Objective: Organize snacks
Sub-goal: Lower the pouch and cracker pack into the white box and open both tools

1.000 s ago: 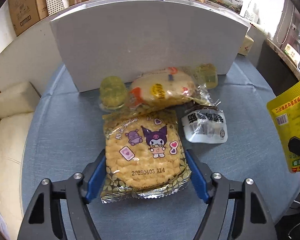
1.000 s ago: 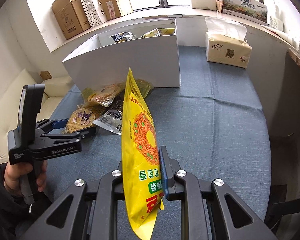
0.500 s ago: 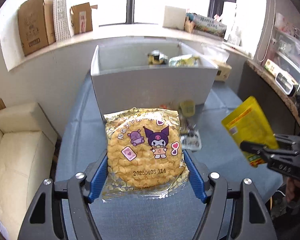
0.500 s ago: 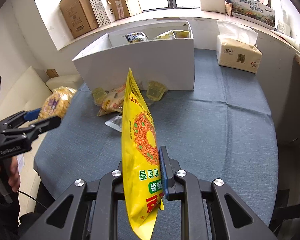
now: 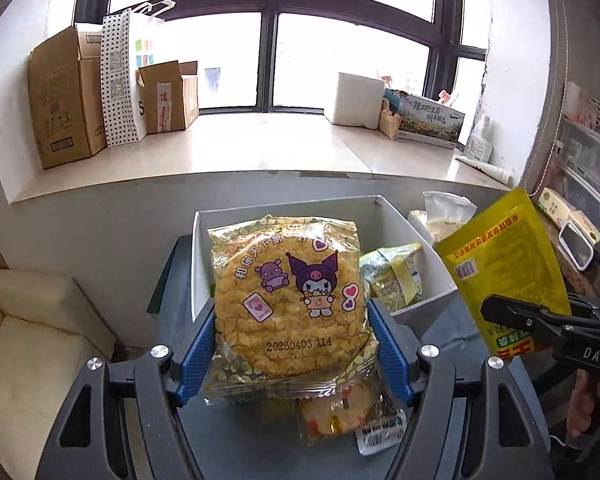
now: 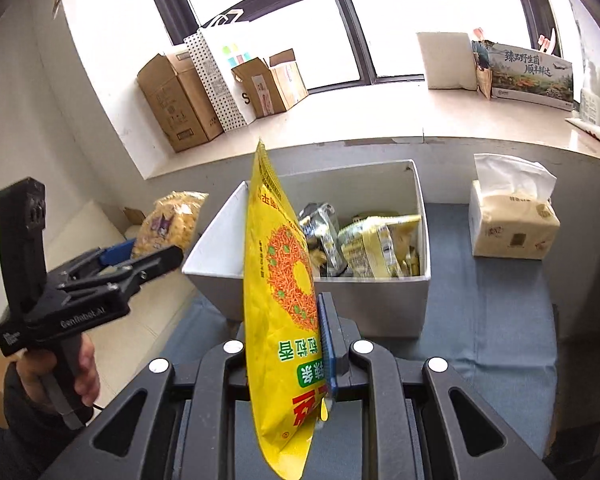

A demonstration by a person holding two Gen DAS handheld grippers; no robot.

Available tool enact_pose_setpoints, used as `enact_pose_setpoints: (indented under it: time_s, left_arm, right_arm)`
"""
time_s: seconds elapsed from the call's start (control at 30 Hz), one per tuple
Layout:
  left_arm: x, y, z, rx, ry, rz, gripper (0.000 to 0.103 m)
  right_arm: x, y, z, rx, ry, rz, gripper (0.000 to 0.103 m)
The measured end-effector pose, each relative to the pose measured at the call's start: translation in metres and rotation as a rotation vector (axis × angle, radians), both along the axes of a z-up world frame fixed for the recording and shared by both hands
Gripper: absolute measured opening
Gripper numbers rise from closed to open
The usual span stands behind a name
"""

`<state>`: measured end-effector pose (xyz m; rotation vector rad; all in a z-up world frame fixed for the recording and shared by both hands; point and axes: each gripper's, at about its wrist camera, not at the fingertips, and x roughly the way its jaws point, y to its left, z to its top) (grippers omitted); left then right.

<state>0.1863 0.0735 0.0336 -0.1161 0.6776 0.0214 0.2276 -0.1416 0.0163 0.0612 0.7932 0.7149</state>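
Note:
My left gripper [image 5: 290, 344] is shut on a round rice cracker pack with a purple cartoon figure [image 5: 288, 300] and holds it in the air in front of the open white box [image 5: 198, 264]. The pack also shows in the right wrist view [image 6: 172, 220], left of the box [image 6: 380, 304]. My right gripper [image 6: 286, 344] is shut on a yellow snack bag [image 6: 284, 292], held upright before the box; the bag shows at the right of the left wrist view [image 5: 500, 264]. Several snack packs [image 6: 372, 244] lie inside the box.
Two snack packs [image 5: 352, 420] lie on the grey-blue table [image 6: 492, 320] below my left gripper. A tissue box [image 6: 512, 220] stands right of the white box. Cardboard boxes [image 5: 72, 96] line the window sill. A cream sofa [image 5: 28, 340] is at the left.
Both grippers have risen and moved toward the white box with their packs. The view now looks down into the box from closer, and the window is in sight.

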Motion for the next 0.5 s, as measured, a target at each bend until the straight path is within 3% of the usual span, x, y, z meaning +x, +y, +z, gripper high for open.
enact_pose_setpoints:
  time_s: [0.2,0.3,0.37,0.4,0.43,0.5]
  left_arm:
    - [0.058,0.014,-0.007,0.004,0.006,0.009,0.076]
    - [0.080,0.022,-0.016,-0.025,0.048,0.010,0.082]
    - [0.088,0.026,-0.024,-0.005,0.064,0.043,0.103]
    - [0.089,0.028,-0.027,0.002,0.062,0.054,0.103]
    - [0.089,0.030,-0.031,0.002,0.069,0.061,0.103]
    - [0.086,0.033,-0.038,-0.003,0.077,0.061,0.103]
  right_arm:
    - [0.080,0.026,0.002,0.060,0.071,-0.033,0.021]
    - [0.109,0.037,-0.004,0.051,0.093,-0.058,0.023]
    - [0.125,0.042,-0.009,0.050,0.122,-0.057,0.054]
    - [0.130,0.044,-0.014,0.039,0.152,-0.069,0.090]
    - [0.132,0.043,-0.017,0.046,0.158,-0.090,0.102]
    - [0.132,0.037,-0.019,0.077,0.147,-0.099,0.102]
